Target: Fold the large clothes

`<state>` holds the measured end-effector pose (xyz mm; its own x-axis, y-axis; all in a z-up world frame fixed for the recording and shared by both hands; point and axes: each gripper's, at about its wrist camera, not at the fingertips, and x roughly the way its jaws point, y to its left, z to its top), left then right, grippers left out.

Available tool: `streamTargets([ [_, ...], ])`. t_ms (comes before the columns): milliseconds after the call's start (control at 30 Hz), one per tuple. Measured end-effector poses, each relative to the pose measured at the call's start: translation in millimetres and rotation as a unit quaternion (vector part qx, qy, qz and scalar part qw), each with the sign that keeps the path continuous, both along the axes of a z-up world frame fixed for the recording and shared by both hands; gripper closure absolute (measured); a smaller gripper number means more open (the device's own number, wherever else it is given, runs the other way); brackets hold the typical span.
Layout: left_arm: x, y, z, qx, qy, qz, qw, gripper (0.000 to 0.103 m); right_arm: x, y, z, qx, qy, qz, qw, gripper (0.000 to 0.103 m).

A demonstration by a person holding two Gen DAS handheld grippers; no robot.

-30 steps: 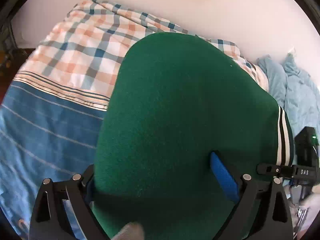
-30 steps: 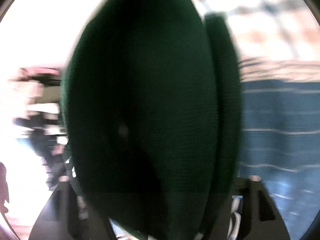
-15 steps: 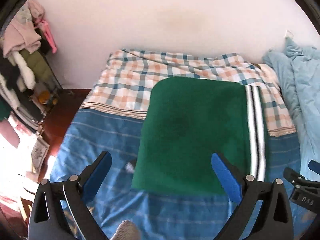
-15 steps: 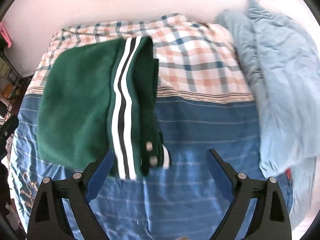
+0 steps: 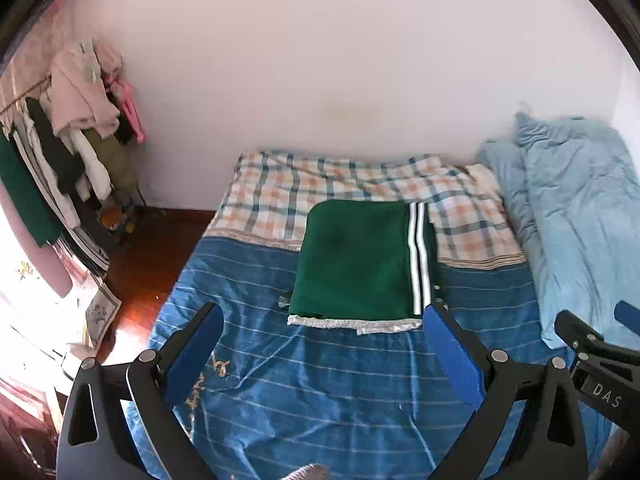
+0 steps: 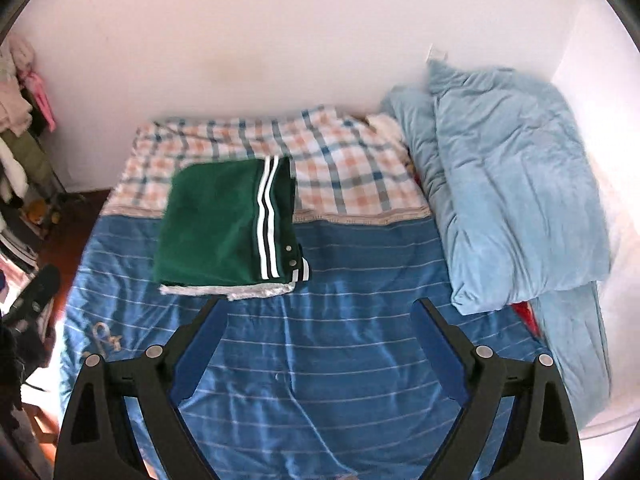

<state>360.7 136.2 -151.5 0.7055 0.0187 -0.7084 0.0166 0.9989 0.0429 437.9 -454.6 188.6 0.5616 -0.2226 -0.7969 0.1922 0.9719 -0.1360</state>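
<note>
A folded dark green fleece garment with two white stripes lies flat on the bed covered in a blue satin sheet with thin pale lines, straddling the seam where the blue meets an orange-and-blue checked cloth at the far end. A strip of white lining shows along the garment's near edge, and in the right wrist view two metal snaps sit at its near right corner, beside a striped cuff. The left gripper has its blue-padded jaws spread wide with nothing between them; the garment lies at about 12 o'clock from it, apart from both pads. The right gripper likewise stands with jaws spread and empty, the garment at about 11 o'clock. A rumpled pale blue duvet is heaped along the bed's right side, at 2 o'clock. At 9 o'clock in the left view, a clothes rack hung with pink, white and dark garments stands against the wall over a dark wooden floor.
</note>
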Motion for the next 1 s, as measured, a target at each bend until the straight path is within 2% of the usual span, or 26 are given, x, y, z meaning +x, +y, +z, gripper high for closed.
streamTargets([
  [267, -85, 1, 66, -0.015, -0.03, -0.003, 0.9995, 0.001, -115, 17, 100, 0.0, -0.061, 0.021, 0.998, 0.008],
  [400, -116, 3, 89, -0.017, -0.045, -0.002, 0.9988, 0.001, -155, 23, 134, -0.005, -0.093, 0.024, 0.995, 0.008],
  [667, -159, 5, 111, -0.018, -0.064, 0.0, 0.9978, 0.001, -207, 23, 169, -0.002, -0.114, 0.036, 0.993, 0.008],
  [1000, -184, 3, 122, -0.009, -0.081, 0.02, 0.9965, 0.001, -238, 19, 189, -0.02, -0.135, 0.04, 0.99, 0.004],
])
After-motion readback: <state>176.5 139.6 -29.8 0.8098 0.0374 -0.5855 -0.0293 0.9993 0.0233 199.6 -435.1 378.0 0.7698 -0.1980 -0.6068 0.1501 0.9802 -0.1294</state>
